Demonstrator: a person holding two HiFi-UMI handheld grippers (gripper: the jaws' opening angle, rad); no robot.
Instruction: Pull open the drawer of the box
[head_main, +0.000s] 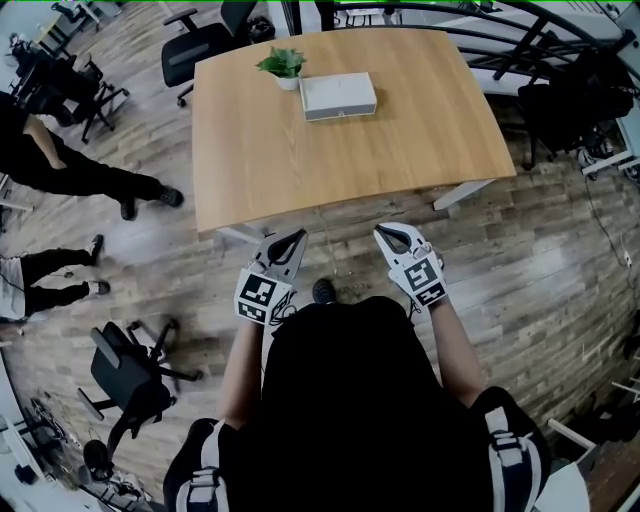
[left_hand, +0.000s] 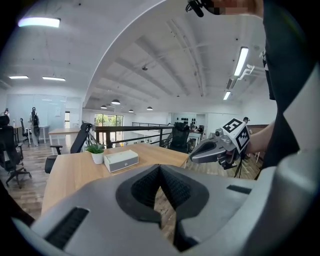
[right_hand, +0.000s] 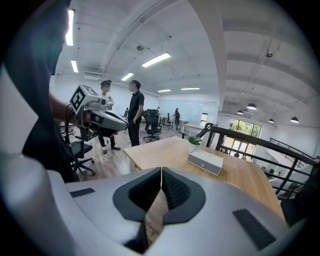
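The flat pale-grey rectangular box (head_main: 338, 94) lies in the upper middle of the head view, on the far part of the light wooden counter (head_main: 300, 170). It sits just beside a small green plant in a white pot (head_main: 283, 66). Its drawer (head_main: 341, 112) front faces the person and looks fully in. A small dark spot at the middle of that front is probably the pull, though it is too small to be sure.

The box looks stiff and light, and the counter smooth, so it will likely slide when the drawer is tugged. One gripper should steady the body while the other pinches the pull or the drawer's edge.

The left gripper (head_main: 290, 243) and the right gripper (head_main: 392, 237) hover side by side at the lower middle of that view, short of the counter's near edge and well apart from the box. Each gripper's own view shows its jaws clenched together on nothing, touching nothing.
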